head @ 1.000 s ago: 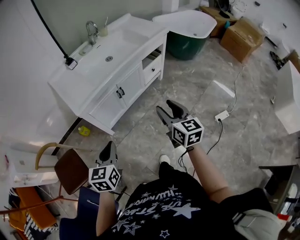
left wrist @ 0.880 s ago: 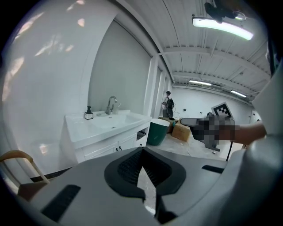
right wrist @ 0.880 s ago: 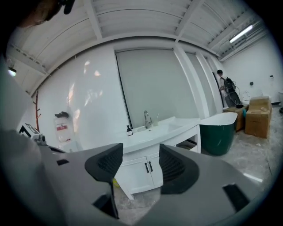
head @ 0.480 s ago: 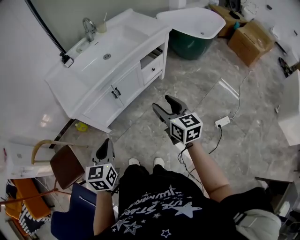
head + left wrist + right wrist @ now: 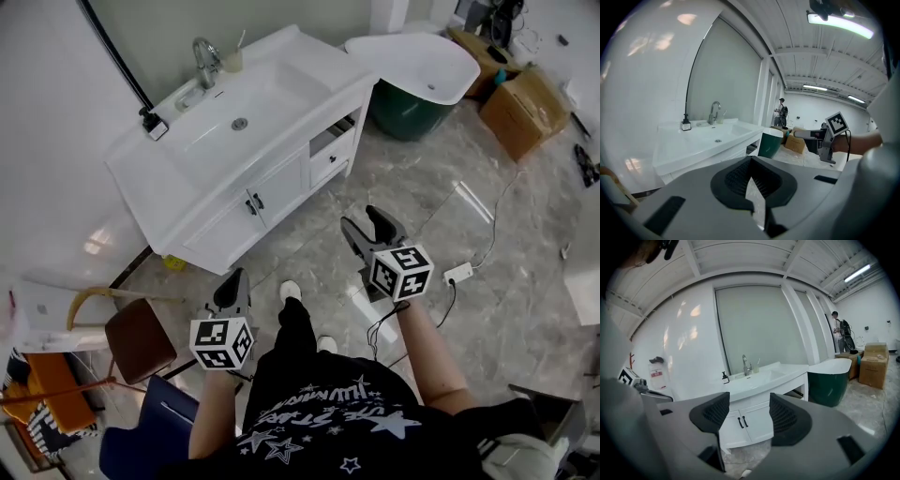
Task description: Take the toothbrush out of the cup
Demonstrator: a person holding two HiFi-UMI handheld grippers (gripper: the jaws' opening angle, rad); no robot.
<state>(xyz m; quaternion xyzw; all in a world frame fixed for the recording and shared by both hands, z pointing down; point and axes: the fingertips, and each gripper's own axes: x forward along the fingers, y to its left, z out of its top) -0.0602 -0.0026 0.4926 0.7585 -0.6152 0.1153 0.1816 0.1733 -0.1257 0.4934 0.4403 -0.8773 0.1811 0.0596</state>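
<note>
A clear cup (image 5: 232, 60) with a toothbrush (image 5: 240, 41) standing in it sits at the back of the white vanity top (image 5: 178, 178), just right of the chrome faucet (image 5: 202, 58). The right gripper view shows the cup (image 5: 756, 367) small and far off. In the left gripper view the cup (image 5: 720, 117) is just as distant. Both grippers hang over the floor, well short of the vanity. My left gripper (image 5: 234, 279) is shut and empty, in front of the cabinet doors. My right gripper (image 5: 364, 221) has its jaws wide apart with nothing between them.
A white-and-green bathtub (image 5: 422, 70) stands right of the vanity, with cardboard boxes (image 5: 534, 98) beyond it. A black soap dispenser (image 5: 155, 127) sits at the sink's left end. A brown chair (image 5: 141, 337) is at lower left. A power strip (image 5: 457, 274) and cable lie on the floor at right.
The person has stepped toward the vanity, which now looks nearer and larger. Both grippers have travelled forward with the person. Neither holds anything.
</note>
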